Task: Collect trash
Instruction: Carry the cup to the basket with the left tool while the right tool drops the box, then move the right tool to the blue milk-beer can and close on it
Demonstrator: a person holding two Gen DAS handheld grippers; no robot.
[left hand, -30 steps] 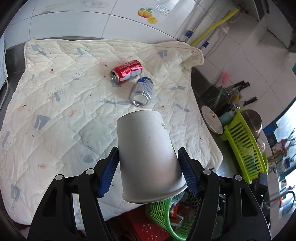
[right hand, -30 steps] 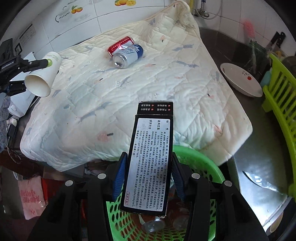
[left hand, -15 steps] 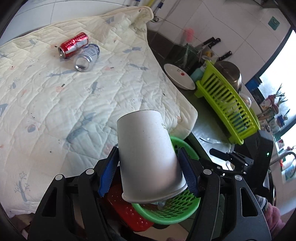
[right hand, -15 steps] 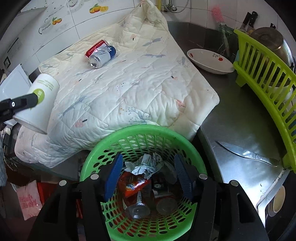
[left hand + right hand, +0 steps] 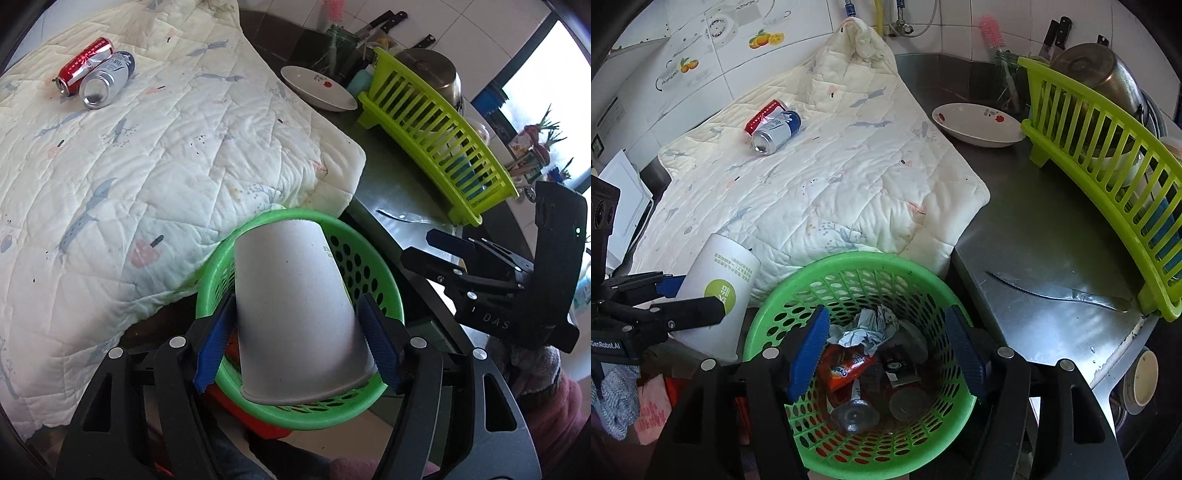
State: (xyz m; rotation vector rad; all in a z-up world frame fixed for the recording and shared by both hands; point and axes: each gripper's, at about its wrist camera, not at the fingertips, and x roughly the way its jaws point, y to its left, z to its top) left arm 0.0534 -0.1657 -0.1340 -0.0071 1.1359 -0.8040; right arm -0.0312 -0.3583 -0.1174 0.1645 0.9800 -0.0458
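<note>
So the left gripper (image 5: 299,341) has a white paper cup (image 5: 295,314) pinched between its blue pads, bottom pointing away from the camera, sitting right over the green basket (image 5: 925,275) at the lower middle of the left wrist frame. The right gripper (image 5: 886,354) hangs over the same basket with its fingers spread and nothing between them.

For the drop, I'd get the cup fully inside the rim before letting go. In the right wrist view it looks like it's off to the basket's left edge, so a tilted light cup could easily bounce off the rim. Open slowly and let it slide in.

Two cans are left on the quilt (image 5: 155,155) at upper left, a red can (image 5: 84,61) touching a silver-blue can (image 5: 107,79).

Hard to tell: the cup blocks most of the basket's contents in the left view. On the right I can make out crumpled paper (image 5: 868,328) and an orange wrapper (image 5: 846,369), but the rest is murky.
</note>
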